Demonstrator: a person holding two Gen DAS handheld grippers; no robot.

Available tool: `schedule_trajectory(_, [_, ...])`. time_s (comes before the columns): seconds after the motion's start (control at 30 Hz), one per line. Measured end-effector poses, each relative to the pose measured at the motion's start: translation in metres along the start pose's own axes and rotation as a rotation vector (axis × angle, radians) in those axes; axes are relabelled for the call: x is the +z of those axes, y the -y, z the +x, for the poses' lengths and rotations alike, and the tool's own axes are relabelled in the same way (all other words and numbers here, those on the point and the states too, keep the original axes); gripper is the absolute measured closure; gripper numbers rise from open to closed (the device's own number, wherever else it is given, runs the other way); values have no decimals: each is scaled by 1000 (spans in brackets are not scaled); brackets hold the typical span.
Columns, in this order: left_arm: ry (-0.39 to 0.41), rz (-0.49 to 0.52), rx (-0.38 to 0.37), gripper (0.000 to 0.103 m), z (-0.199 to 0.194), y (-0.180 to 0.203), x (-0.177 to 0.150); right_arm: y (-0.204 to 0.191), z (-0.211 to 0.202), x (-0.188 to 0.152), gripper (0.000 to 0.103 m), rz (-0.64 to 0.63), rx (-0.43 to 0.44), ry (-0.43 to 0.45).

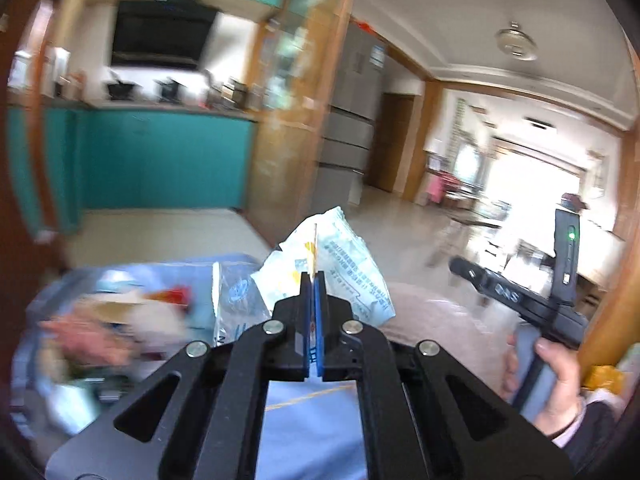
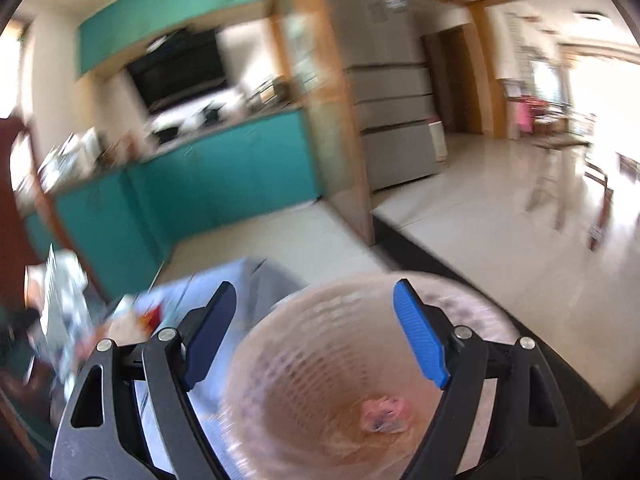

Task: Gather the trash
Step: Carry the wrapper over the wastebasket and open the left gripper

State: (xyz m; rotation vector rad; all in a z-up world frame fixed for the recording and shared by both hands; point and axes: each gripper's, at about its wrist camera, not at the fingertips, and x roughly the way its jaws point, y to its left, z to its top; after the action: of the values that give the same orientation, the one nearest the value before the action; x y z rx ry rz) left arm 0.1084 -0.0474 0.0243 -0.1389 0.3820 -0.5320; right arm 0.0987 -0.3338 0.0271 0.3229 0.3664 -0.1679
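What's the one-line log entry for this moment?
left gripper: shut on white wrapper | right gripper: open above pink basket | basket holds pink scrap

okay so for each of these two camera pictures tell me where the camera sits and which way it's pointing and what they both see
Left wrist: rides the left hand-held gripper, facing forward over the table; jaws shut on a white wrapper; the person's right hand holding the other gripper shows at right.
Right wrist: rides the right hand-held gripper, tilted down into a pink basket with a pink scrap inside; jaws open.
Shared: the teal cabinets, grey fridge and blue tablecloth.
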Motion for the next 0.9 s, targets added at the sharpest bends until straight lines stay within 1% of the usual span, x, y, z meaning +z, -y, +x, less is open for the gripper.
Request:
schedule_trajectory(0.03, [-20, -8, -51, 100, 11, 8, 2, 10, -3, 2, 21, 30, -24, 20])
schedule_trajectory(0.1, [-56, -25, -128, 100, 31, 21, 2, 32, -10, 5, 21, 105, -76, 52])
schedule_trajectory(0.17, [-103, -37, -217, 100, 55, 37, 0, 48, -13, 6, 21, 156, -102, 61])
schedule_trajectory(0.2, [-120, -31, -248, 100, 64, 43, -1, 55, -13, 5, 21, 174, -112, 56])
schedule_trajectory(0.23, [-141, -17, -270, 100, 75, 51, -3, 57, -13, 5, 21, 178, -113, 53])
schedule_trajectory(0.33, [-195, 8, -303, 100, 101, 64, -13, 57, -14, 4, 21, 161, -112, 60])
schedule_trajectory(0.37, [-213, 8, -308, 100, 106, 65, -18, 54, -15, 3, 21, 150, -111, 65])
schedule_trajectory(0.4, [-227, 9, -303, 98, 111, 68, -21, 53, -14, 4, 21, 147, -106, 65])
schedule_trajectory(0.43, [-243, 10, -294, 94, 116, 68, -25, 51, -13, 3, 21, 144, -97, 61])
schedule_trajectory(0.47, [-250, 9, -287, 88, 120, 69, -27, 49, -12, 3, 21, 142, -88, 55])
schedule_trajectory(0.53, [-260, -1, -279, 58, 124, 69, -29, 43, -10, 2, 21, 135, -73, 48])
schedule_trajectory(0.57, [-254, -5, -271, 54, 123, 68, -29, 39, -9, 2, 20, 126, -69, 48])
schedule_trajectory(0.67, [-227, 1, -246, 46, 109, 65, -25, 34, -8, 2, 20, 113, -56, 48])
schedule_trajectory(0.73, [-203, -5, -221, 37, 101, 59, -25, 32, -8, 1, 20, 110, -49, 42])
schedule_trajectory(0.9, [-163, -31, -168, 28, 82, 40, -17, 22, -4, -1, 20, 103, -35, 30])
